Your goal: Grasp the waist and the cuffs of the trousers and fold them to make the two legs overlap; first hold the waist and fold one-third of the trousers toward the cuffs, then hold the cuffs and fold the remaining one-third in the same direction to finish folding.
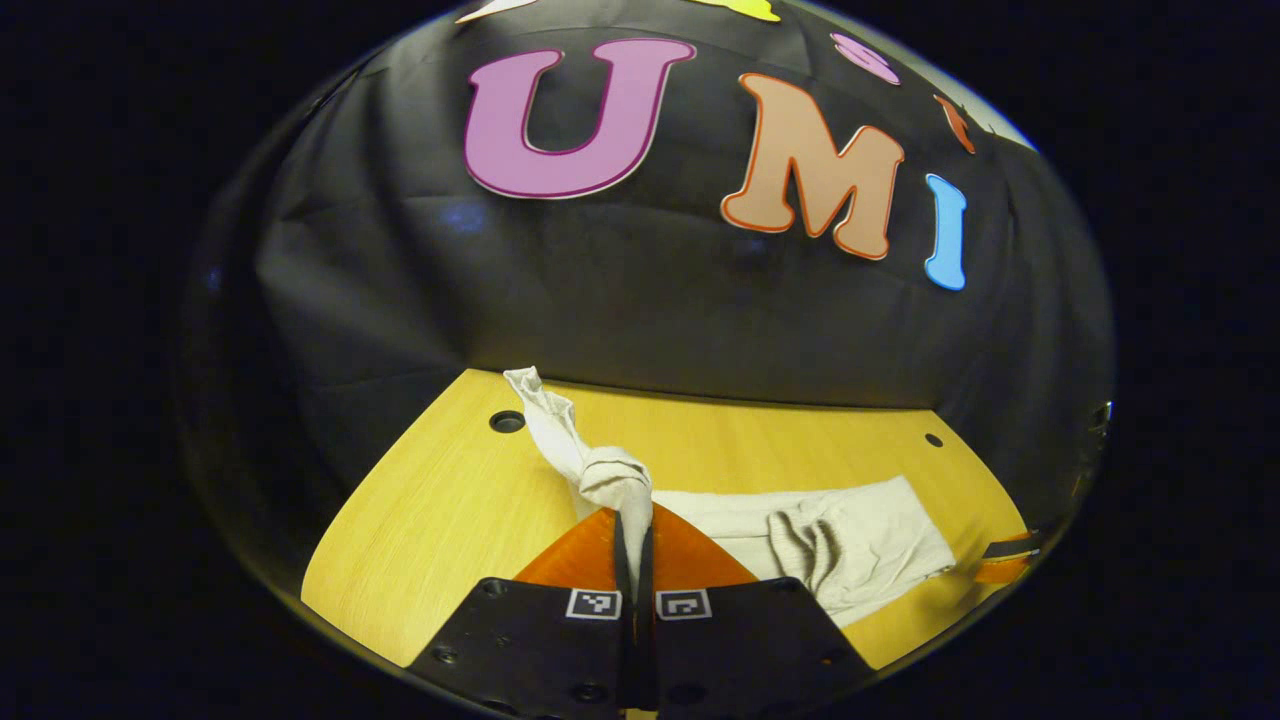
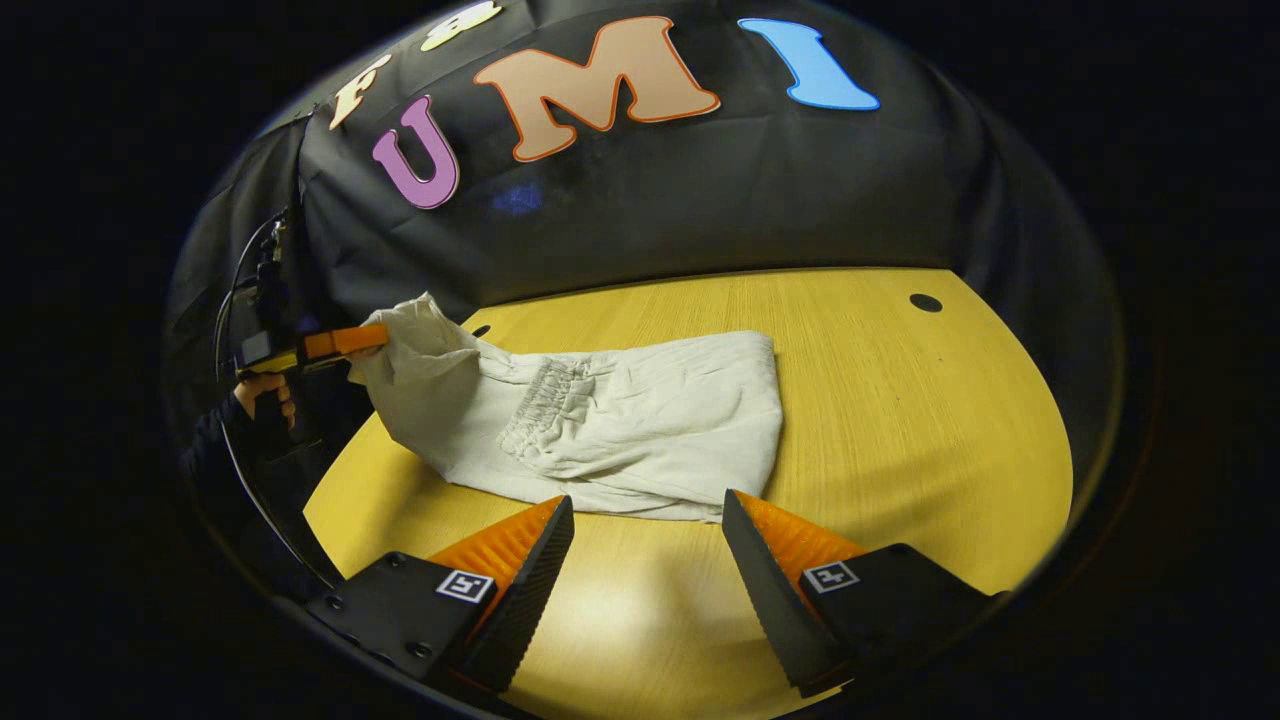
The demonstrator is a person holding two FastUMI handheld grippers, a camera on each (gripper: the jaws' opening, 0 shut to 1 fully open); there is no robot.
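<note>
Pinching a bunched end of the off-white trousers (image 1: 600, 478), left gripper (image 1: 634, 545) holds it raised above the yellow table (image 1: 440, 510); remaining fabric lies folded on the table, elastic waist on top. Right gripper (image 2: 648, 520) spread wide, just short of the trousers' near edge, gripping nothing.

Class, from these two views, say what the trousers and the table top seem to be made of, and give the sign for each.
Trousers: soft, matte, off-white woven cloth, probably cotton or linen; it creases, and the waistband gathers into puckers.
Table top: pale yellow wood-look board, likely laminate or veneer; fine straight grain lines, smooth with a slight sheen, round drilled holes.
</note>
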